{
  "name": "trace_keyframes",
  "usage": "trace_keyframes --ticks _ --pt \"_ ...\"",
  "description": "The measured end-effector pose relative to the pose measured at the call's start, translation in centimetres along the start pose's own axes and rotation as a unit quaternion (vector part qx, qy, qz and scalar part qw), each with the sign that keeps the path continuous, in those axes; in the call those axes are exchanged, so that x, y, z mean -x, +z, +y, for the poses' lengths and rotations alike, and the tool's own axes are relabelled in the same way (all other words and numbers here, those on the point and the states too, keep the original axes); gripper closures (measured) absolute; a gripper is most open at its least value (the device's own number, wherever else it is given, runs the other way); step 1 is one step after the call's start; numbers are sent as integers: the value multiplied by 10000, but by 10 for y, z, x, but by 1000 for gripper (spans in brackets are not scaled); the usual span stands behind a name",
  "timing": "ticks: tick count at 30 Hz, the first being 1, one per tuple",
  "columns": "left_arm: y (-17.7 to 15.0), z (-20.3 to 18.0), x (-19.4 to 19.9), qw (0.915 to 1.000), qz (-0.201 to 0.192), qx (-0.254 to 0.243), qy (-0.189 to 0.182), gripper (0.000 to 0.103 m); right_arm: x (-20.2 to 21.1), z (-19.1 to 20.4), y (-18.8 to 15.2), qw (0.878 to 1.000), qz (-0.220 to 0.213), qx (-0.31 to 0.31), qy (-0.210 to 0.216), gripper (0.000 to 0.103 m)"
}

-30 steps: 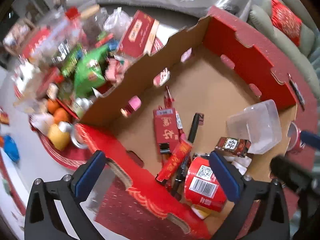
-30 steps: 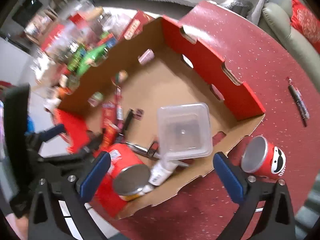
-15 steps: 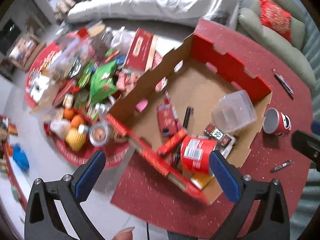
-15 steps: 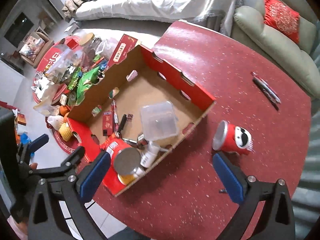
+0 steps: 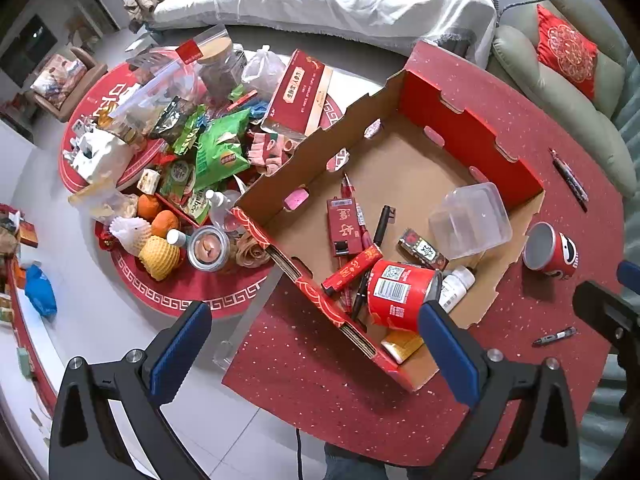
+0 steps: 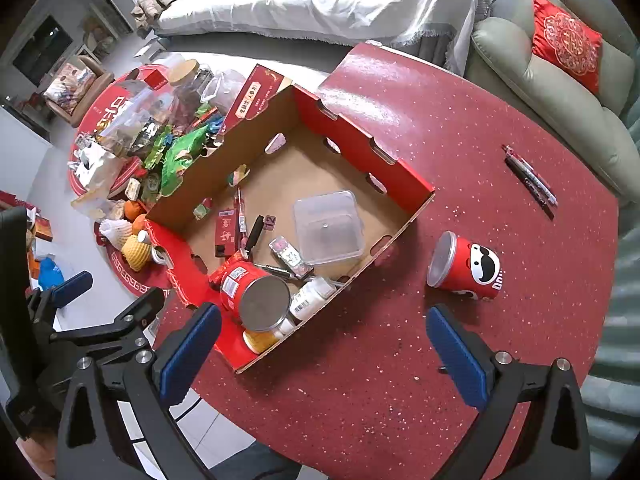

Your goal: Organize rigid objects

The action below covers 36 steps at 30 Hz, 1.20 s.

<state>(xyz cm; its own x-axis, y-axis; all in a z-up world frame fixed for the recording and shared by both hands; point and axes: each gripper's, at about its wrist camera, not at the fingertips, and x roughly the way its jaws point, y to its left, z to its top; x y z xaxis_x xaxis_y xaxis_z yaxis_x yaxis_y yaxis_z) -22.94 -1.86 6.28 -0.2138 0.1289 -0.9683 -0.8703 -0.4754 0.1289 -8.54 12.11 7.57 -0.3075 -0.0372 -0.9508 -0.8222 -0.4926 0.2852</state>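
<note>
Several rigid items already inside cardboard box point(image 6: 362, 148): large red can point(image 6: 250, 292), clear tub point(image 6: 328, 226), white bottle point(image 6: 310, 300) | outside box: small red can point(image 6: 466, 268), pens point(image 6: 530, 182) | left gripper point(image 5: 316, 346), right gripper point(image 6: 324, 350): fingers apart, empty | judged partway done.

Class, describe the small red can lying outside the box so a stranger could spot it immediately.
Start at the red table, then the cardboard box on it. Just right of the box lies the can, on its side. Alone, it bears a black moustache face.
</note>
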Motion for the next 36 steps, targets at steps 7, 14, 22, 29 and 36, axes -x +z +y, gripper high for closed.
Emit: trace_keyframes --ticks 7,14,22,29,36 --pt "-1 2 -1 10000 44 27 0 0 0 1 1 10000 -7 8 -13 0" --pt "-2 4 -4 9999 81 66 -47 0 1 5 2 10000 -5 41 -4 0" --pt "-2 9 -12 9993 303 126 -193 0 0 9 4 10000 10 63 15 0" --pt "-2 10 -15 9994 308 116 -110 0 0 10 5 10000 8 88 14 0" --pt "1 14 -15 9993 302 172 -158 0 -1 15 10 9998 28 211 13 0"
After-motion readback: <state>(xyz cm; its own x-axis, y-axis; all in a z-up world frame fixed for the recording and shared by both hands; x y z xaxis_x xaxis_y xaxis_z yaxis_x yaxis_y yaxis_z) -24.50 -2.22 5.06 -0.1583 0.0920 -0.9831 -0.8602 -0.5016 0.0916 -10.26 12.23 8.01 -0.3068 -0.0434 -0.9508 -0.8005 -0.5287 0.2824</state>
